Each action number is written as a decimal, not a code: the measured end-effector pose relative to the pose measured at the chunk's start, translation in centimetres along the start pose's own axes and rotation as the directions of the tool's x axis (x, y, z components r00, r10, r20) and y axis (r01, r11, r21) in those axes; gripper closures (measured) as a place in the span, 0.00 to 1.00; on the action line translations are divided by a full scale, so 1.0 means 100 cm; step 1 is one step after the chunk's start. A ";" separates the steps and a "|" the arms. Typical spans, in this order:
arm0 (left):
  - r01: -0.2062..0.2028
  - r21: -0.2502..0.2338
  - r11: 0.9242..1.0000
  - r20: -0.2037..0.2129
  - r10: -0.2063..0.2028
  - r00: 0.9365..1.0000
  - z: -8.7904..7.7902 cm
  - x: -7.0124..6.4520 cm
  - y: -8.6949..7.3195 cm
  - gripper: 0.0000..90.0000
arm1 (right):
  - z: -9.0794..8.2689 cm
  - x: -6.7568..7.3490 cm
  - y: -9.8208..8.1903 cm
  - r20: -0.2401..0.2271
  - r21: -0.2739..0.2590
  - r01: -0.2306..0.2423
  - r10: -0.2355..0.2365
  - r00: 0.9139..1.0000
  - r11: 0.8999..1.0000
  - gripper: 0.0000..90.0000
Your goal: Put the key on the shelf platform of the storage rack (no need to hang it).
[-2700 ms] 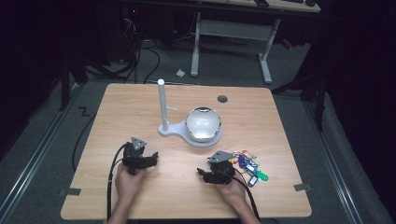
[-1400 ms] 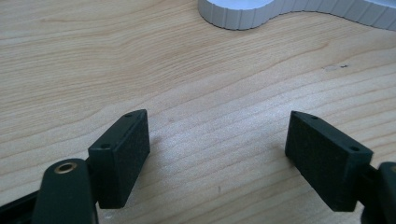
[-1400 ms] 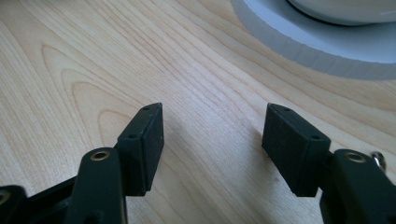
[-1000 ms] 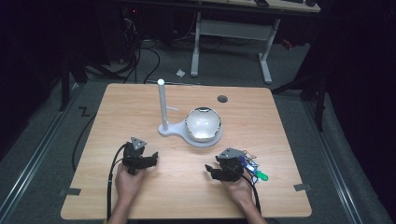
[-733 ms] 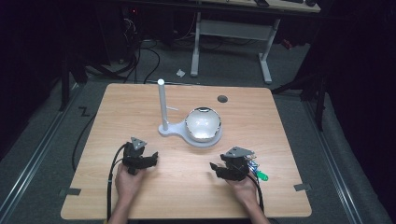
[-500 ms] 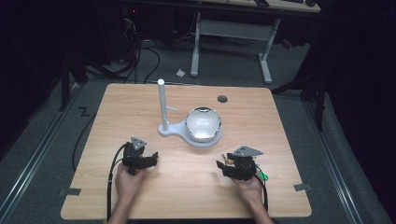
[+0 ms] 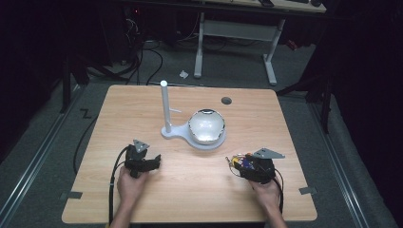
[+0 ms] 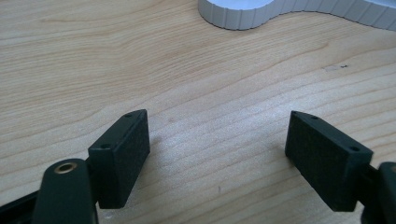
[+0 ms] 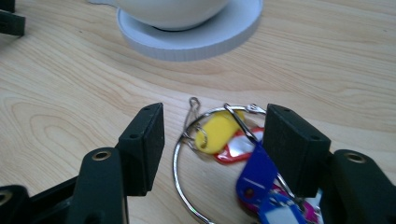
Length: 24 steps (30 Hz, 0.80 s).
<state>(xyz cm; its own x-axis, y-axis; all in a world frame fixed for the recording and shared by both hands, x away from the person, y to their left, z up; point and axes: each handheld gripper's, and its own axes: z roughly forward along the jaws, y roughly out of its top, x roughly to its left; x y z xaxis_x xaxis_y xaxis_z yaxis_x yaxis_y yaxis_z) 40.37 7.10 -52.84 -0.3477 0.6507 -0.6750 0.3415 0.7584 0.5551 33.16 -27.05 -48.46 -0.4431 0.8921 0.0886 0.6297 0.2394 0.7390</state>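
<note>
risk: jaws slip off the thin ring

right gripper open wide over the key ring with coloured tags, flat on the table near the bowl stand. wire ring may skid or only a tag gets pinched. left gripper wide, empty.

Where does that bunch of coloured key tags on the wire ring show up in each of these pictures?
High view: the key tags lie at lower right, at the right gripper.
Left gripper view: not in it.
Right gripper view: bottom centre, between the open jaws.
Shared landmark: the ribbed white stand base.
</note>
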 end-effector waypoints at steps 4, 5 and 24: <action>-0.003 0.001 1.000 0.001 0.003 1.000 0.000 0.000 0.000 0.25 | -0.006 -0.009 -0.005 0.029 -0.005 -0.020 0.020 0.999 1.000 0.41; 0.000 0.000 1.000 0.000 0.000 1.000 0.000 0.000 0.000 0.25 | -0.008 -0.012 -0.006 0.035 -0.005 -0.026 0.027 0.999 1.000 0.40; -0.006 0.000 1.000 0.002 0.006 1.000 0.000 0.000 0.000 0.25 | -0.021 -0.037 -0.027 0.100 0.033 -0.091 0.087 0.991 0.995 0.35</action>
<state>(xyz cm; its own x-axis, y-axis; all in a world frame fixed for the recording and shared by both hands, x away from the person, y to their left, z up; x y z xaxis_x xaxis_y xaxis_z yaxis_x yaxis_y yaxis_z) 40.37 7.12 -52.86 -0.3443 0.6550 -0.6726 0.3439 0.7546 0.5588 31.76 -31.82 -49.45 -0.3201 0.9435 0.0855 0.6879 0.1695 0.7057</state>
